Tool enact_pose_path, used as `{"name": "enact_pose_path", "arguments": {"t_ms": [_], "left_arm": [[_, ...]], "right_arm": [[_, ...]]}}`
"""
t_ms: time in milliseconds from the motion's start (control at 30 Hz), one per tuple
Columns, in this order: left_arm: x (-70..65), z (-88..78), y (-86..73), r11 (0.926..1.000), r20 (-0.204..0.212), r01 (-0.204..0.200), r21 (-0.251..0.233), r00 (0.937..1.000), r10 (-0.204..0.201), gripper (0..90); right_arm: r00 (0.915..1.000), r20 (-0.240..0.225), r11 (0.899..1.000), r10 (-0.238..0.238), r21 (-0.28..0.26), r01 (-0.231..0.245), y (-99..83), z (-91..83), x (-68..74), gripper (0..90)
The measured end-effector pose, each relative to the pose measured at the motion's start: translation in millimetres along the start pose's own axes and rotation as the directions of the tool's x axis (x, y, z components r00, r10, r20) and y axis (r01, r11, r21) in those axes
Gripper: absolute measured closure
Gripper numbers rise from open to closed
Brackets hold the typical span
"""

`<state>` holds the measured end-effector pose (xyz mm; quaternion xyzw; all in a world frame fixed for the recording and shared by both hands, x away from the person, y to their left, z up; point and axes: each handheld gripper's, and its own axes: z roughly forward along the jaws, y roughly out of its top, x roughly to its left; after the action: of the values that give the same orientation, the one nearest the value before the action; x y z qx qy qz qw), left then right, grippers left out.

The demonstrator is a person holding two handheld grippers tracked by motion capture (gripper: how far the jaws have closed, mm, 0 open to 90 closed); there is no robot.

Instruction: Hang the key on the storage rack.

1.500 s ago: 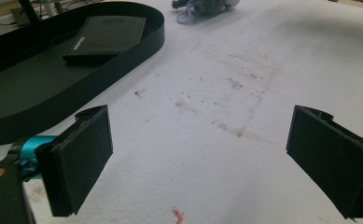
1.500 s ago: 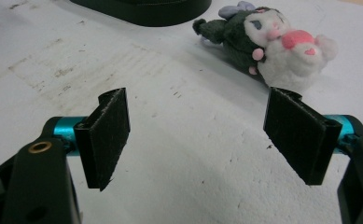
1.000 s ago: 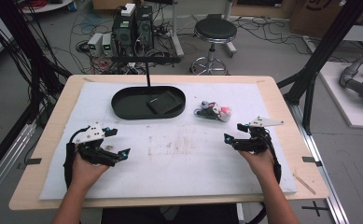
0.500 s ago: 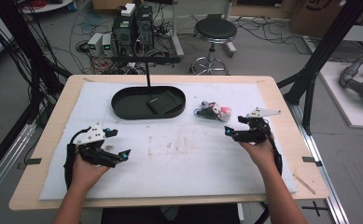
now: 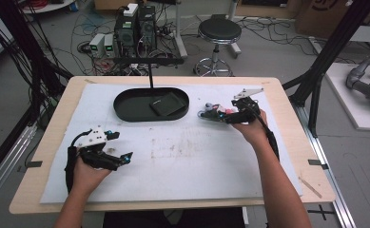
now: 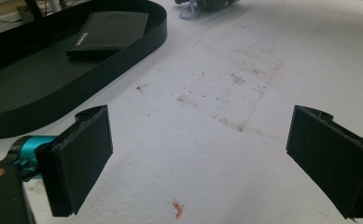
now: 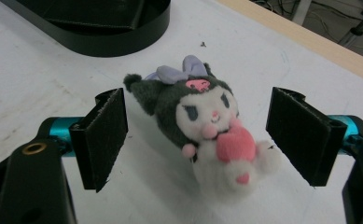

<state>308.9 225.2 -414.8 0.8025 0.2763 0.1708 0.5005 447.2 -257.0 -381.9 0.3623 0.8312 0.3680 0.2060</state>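
A small plush toy (image 7: 202, 123) with a black hood, white face, purple bow and pink heart lies on the white mat. My right gripper (image 7: 195, 135) is open, with one jaw on each side of the toy and not touching it. From above, the toy (image 5: 212, 112) lies right of the black oval tray (image 5: 125, 110), with the right gripper (image 5: 226, 116) at it. My left gripper (image 5: 118, 158) rests open at the mat's front left, nothing between its jaws (image 6: 198, 163). A flat black case (image 6: 108, 31) lies inside the tray (image 6: 39, 88).
A white mat (image 5: 182, 156) covers most of the wooden table (image 5: 287, 142). A black post (image 5: 150, 71) rises behind the tray. Black frame legs stand at both table sides. A stool (image 5: 219, 32) and cabling sit on the floor beyond.
My right gripper has moved forward and left to the plush toy, and its jaws now flank it. The left gripper has stayed in place.
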Motion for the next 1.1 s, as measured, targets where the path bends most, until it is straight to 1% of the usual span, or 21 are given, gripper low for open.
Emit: {"name": "enact_pose_path", "arguments": {"t_ms": [133,233,333,367,400,433,467,533,600,633,667,733,767,800,900,967,1000,1100], "left_arm": [[0.6,-1.7,-0.5,1.0,-0.001,0.004,-0.006,1.0,-0.004,7.0],[1.4,-3.5,-1.3,1.0,-0.006,0.005,-0.004,1.0,-0.005,7.0],[2.2,-4.5,-2.5,0.9999,-0.011,0.012,-0.008,0.9999,-0.012,7.0],[2.8,-5.1,-2.8,0.9999,-0.012,0.009,-0.005,0.9999,-0.009,7.0],[3.4,-5.6,-3.2,1.0,-0.012,0.008,-0.005,0.9999,-0.008,7.0],[3.4,-5.8,-3.8,0.9999,-0.013,0.015,-0.008,0.9998,-0.015,7.0],[4.0,-6.4,-4.1,0.9999,-0.014,0.012,-0.004,0.9998,-0.012,7.0],[4.6,-6.8,-5.3,0.9999,-0.015,0.017,-0.002,0.9997,-0.017,7.0],[4.7,-7.0,-6.2,0.9998,-0.017,0.021,-0.002,0.9996,-0.021,7.0],[4.8,-7.2,-6.4,0.9998,-0.016,0.021,-0.001,0.9996,-0.021,7.0],[4.5,-7.4,-6.6,0.9997,-0.018,0.025,-0.003,0.9995,-0.025,7.0],[4.4,-8.2,-6.7,0.9997,-0.018,0.023,-0.003,0.9996,-0.023,7.0],[4.3,-8.4,-6.6,0.9997,-0.018,0.023,-0.005,0.9996,-0.023,7.0],[4.1,-8.7,-6.6,0.9998,-0.019,0.022,-0.005,0.9996,-0.022,7.0],[4.1,-8.9,-6.8,0.9997,-0.019,0.022,-0.004,0.9996,-0.023,7.0],[3.6,-8.7,-6.7,0.9997,-0.017,0.025,-0.007,0.9995,-0.025,7.0],[3.7,-8.9,-6.3,0.9998,-0.016,0.022,-0.005,0.9996,-0.022,7.0],[2.6,-9.2,-4.9,0.9998,-0.013,0.018,-0.009,0.9998,-0.018,7.0]], "right_arm": [[0.9999,-0.005,0.999,0.01,0.046,-0.009,5.7,18.4,-5.1,21.3],[0.9999,-0.007,0.996,-0.014,0.086,0.014,10.8,31.9,-5.3,21.2],[0.9997,-0.013,0.994,-0.02,0.105,0.021,14.3,43.1,-4.4,21.3],[0.9996,-0.015,0.993,-0.024,0.116,0.026,14.1,46.8,-4.6,21.3],[0.9997,-0.015,0.991,-0.018,0.133,0.02,12.9,50.8,-4.4,21.3],[0.9997,-0.016,0.987,-0.02,0.157,0.022,10.8,55.1,-5.4,21.3],[0.9997,-0.018,0.983,-0.016,0.18,0.019,8.4,59.3,-6.5,21.3],[0.9992,-0.041,0.974,-0.001,0.228,0.01,3.6,66.9,-8.2,22.5],[0.9979,-0.063,0.963,-0.013,0.269,0.03,0.2,73.2,-7.5,27.6],[0.9976,-0.067,0.959,-0.017,0.281,0.035,-0.5,75.0,-6.0,29.9],[0.9981,-0.058,0.959,-0.024,0.28,0.039,0.2,75.1,-4.4,31.5],[0.9979,-0.053,0.959,-0.037,0.279,0.051,1.7,74.1,-3.2,35.1],[0.9977,-0.054,0.959,-0.04,0.279,0.054,2.1,73.1,-2.9,35.8],[0.9977,-0.052,0.961,-0.044,0.271,0.056,2.8,71.3,-3.5,35.9],[0.9981,-0.056,0.971,-0.026,0.235,0.038,6.9,60.1,-4.7,36.1],[0.9973,-0.071,0.982,-0.016,0.188,0.029,10.8,49.3,-6.1,36.2],[0.9974,-0.071,0.986,-0.013,0.167,0.025,13.0,43.0,-6.7,36.3],[0.9961,-0.088,0.992,0.006,0.129,0.005,21.6,25.0,-9.6,36.3]]}}
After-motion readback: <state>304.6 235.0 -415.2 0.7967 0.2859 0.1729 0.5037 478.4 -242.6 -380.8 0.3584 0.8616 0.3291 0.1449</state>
